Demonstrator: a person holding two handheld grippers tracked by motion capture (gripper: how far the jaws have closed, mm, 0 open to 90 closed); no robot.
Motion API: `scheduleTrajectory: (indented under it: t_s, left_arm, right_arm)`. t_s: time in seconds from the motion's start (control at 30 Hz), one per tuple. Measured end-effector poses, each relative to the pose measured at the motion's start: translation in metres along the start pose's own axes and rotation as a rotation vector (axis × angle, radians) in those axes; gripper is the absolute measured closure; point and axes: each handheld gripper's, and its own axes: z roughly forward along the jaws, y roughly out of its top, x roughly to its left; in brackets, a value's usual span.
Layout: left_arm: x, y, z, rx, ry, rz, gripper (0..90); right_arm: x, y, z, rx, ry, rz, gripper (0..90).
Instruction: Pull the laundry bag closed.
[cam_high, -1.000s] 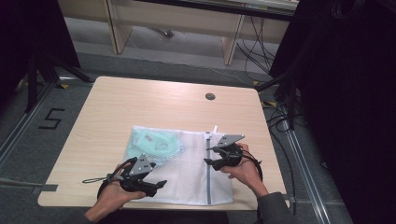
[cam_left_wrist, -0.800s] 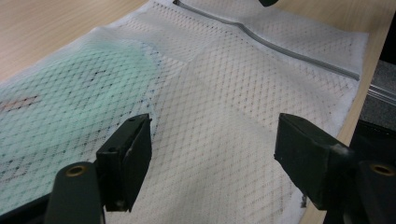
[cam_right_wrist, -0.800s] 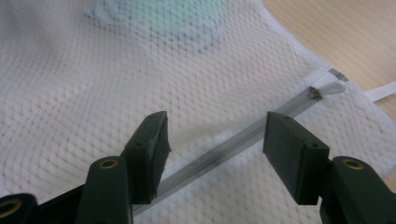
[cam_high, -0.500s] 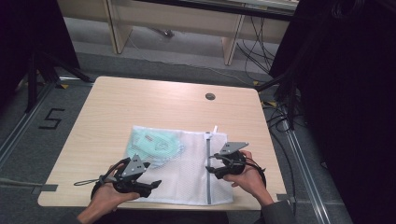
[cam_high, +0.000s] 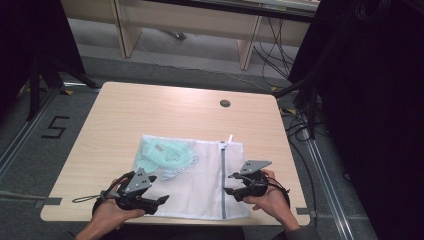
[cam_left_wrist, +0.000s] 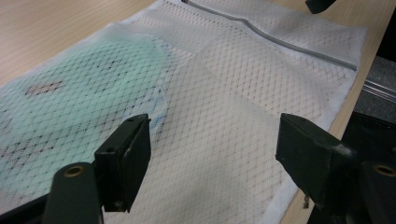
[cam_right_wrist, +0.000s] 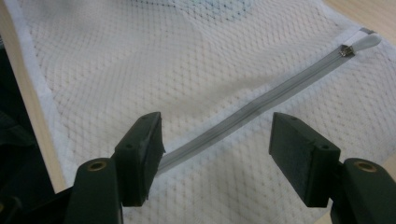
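Low centre of the high view, we note the mesh bag flat; its zipper runs bottom-to-top just left of the right gripper, jaws just opening, empty. Left gripper open at the bag's lower-left corner.

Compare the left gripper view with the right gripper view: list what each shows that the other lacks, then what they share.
Left gripper view alone: most of the pale green garment inside the bag, and the tip of the right gripper at the top edge.

Right gripper view alone: the zipper pull at the far end of the grey zipper, seen close between that gripper's open jaws.

Both: the white mesh laundry bag lying flat on the wooden table, its zipper closed, and open black jaws with nothing gripped.
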Motion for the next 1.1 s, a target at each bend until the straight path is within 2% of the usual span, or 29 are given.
scheduleTrajectory:
  t_s: [0.03,0.07,0.1,0.13,0.17,0.2,0.23,0.33,0.37,0.4,0.43,0.47,0.5,0.53,0.57,0.6,0.63,0.7,0.73,0.77,0.8,0.83,0.87,0.93,0.97,1.0,1.07,1.1]
  left_arm:
    - [0.001,0.000,-0.001,0.006,0.006,0.014,26.1]
    - [0.000,0.000,-0.002,0.001,0.001,0.001,26.0]
    - [-0.001,-0.001,-0.001,-0.005,-0.001,-0.012,26.0]
    - [-0.001,-0.001,-0.003,-0.002,0.010,0.000,26.0]
    - [-0.001,-0.002,-0.004,0.004,0.002,0.006,25.9]
    - [-0.003,-0.003,-0.003,-0.015,0.001,-0.028,25.9]
    - [-0.002,-0.003,-0.005,-0.003,0.004,-0.007,25.8]
    - [-0.004,-0.004,-0.006,-0.003,0.002,-0.015,25.6]
    - [-0.002,-0.004,-0.008,0.017,0.010,0.004,25.6]
    - [-0.004,-0.005,-0.008,0.004,0.005,-0.012,25.6]
    - [-0.006,-0.005,-0.007,-0.010,0.010,-0.027,25.5]
    - [-0.004,-0.005,-0.009,0.006,0.013,0.000,25.5]
    - [-0.004,-0.005,-0.009,0.002,0.011,-0.003,25.5]
    - [-0.004,-0.005,-0.009,0.002,0.002,-0.011,25.5]
    - [-0.004,-0.006,-0.010,0.004,0.015,-0.001,25.5]
    - [-0.004,-0.006,-0.011,0.003,0.008,0.003,25.4]
    - [-0.006,-0.006,-0.011,0.003,0.015,-0.021,25.4]
    - [-0.004,-0.006,-0.011,-0.010,0.013,-0.002,25.4]
    - [-0.005,-0.007,-0.011,-0.019,0.015,-0.010,25.4]
    - [-0.005,-0.007,-0.011,-0.019,0.015,-0.013,25.4]
    - [-0.006,-0.007,-0.012,-0.002,0.011,-0.020,25.4]
    - [-0.005,-0.007,-0.012,-0.005,0.016,0.003,25.4]
    - [-0.005,-0.007,-0.012,0.001,0.017,0.001,25.4]
    - [-0.005,-0.006,-0.012,0.002,0.018,-0.002,25.3]
    - [-0.005,-0.006,-0.012,0.008,0.014,0.000,25.3]
    - [-0.005,-0.007,-0.012,0.002,0.012,-0.009,25.3]
    - [-0.005,-0.007,-0.011,0.000,0.015,-0.016,25.3]
    - [-0.005,-0.007,-0.011,0.001,0.022,-0.010,25.3]
  right_arm:
    - [0.000,-0.001,-0.003,0.015,0.001,-0.009,35.4]
    - [0.001,-0.004,-0.001,-0.015,-0.008,-0.008,35.0]
    - [0.002,-0.005,-0.003,-0.003,-0.008,-0.005,34.7]
    - [0.003,-0.006,-0.005,0.002,0.003,0.011,34.5]
    - [0.004,-0.008,-0.006,0.001,-0.004,0.006,34.3]
    - [0.004,-0.008,-0.007,0.006,-0.008,0.003,34.3]
    - [0.007,-0.010,-0.008,0.009,-0.002,0.032,34.1]
    - [0.008,-0.015,-0.010,0.005,-0.010,0.031,33.6]
    - [0.008,-0.015,-0.013,0.028,-0.003,0.033,33.5]
    - [0.008,-0.017,-0.012,0.006,-0.012,0.027,33.5]
    - [0.009,-0.018,-0.013,0.012,-0.009,0.025,33.3]
    - [0.009,-0.019,-0.013,0.014,-0.010,0.028,33.1]
    - [0.010,-0.019,-0.014,0.022,-0.015,0.029,33.1]
    - [0.010,-0.021,-0.014,0.007,-0.018,0.020,33.0]
    - [0.011,-0.021,-0.014,0.008,-0.013,0.030,32.9]
    - [0.010,-0.022,-0.014,0.007,-0.022,0.019,32.7]
    - [0.011,-0.023,-0.015,0.010,-0.018,0.034,32.5]
    - [0.010,-0.023,-0.017,0.037,-0.014,0.023,32.3]
    - [0.011,-0.024,-0.017,0.032,-0.018,0.026,32.2]
    - [0.015,-0.026,-0.015,0.013,-0.021,0.061,31.9]
    - [0.013,-0.026,-0.015,0.016,-0.026,0.040,31.8]
    - [0.012,-0.027,-0.016,0.013,-0.026,0.025,31.8]
    - [0.012,-0.027,-0.016,0.013,-0.033,0.019,31.8]
    - [0.013,-0.028,-0.017,0.014,-0.035,0.015,31.8]
    - [0.013,-0.027,-0.020,0.041,-0.022,0.021,31.6]
    - [0.013,-0.028,-0.019,0.039,-0.025,0.017,31.5]
    - [0.014,-0.029,-0.019,0.013,-0.023,0.040,31.5]
    - [0.014,-0.029,-0.019,0.018,-0.023,0.033,31.5]
